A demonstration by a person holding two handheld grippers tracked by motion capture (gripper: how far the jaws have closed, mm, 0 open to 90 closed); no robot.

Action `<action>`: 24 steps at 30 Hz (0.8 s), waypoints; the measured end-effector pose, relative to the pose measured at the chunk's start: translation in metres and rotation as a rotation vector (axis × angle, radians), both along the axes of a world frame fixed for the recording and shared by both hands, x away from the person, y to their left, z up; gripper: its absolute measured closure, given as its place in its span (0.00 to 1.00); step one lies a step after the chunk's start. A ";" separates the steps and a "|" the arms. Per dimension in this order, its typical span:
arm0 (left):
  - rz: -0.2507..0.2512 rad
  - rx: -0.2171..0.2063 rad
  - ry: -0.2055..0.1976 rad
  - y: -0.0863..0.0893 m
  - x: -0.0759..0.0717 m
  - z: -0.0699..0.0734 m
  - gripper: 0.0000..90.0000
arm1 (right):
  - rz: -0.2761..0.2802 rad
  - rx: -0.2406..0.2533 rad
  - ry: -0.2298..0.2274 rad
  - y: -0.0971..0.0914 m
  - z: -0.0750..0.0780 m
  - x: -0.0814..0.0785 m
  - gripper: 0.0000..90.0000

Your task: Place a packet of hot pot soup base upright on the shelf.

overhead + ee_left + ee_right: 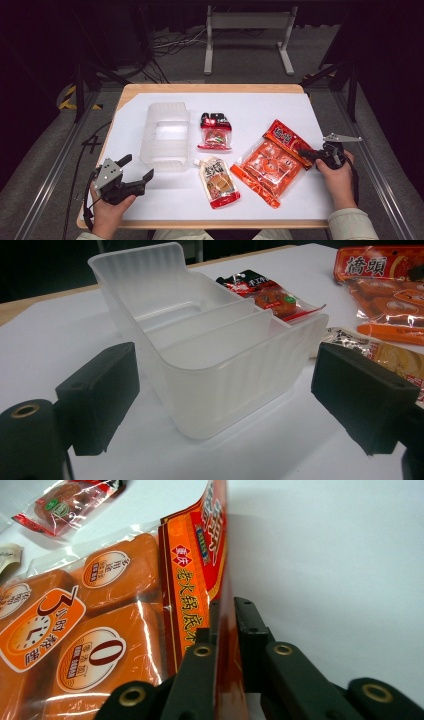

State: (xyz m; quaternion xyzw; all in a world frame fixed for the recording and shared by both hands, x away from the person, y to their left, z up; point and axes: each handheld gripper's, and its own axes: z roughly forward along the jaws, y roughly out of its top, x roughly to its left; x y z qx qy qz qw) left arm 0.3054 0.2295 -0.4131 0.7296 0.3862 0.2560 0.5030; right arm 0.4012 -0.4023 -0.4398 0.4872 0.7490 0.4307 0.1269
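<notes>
A large orange snack bag (272, 162) lies at the right of the white table mat (310, 115); its red header edge (220, 555) stands up between the jaws of my right gripper (306, 154), which is shut on it (226, 611). My left gripper (136, 169) is open near the front left, with its pads (100, 395) on either side of the near end of a clear plastic bin (210, 350), apart from it. The bin (166, 134) is empty and has dividers. A spouted pouch (218, 181) and a small red-black packet (215, 131) lie mid-table.
The wooden table edge (210, 88) frames the mat. Beyond the table stand a metal frame (247, 37) and cables on the floor. Aluminium rails (55, 165) run along both sides.
</notes>
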 end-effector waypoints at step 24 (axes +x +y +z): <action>-0.065 -0.011 0.063 -0.003 0.005 0.016 0.27 | -0.012 0.052 -0.100 0.007 0.041 -0.013 1.00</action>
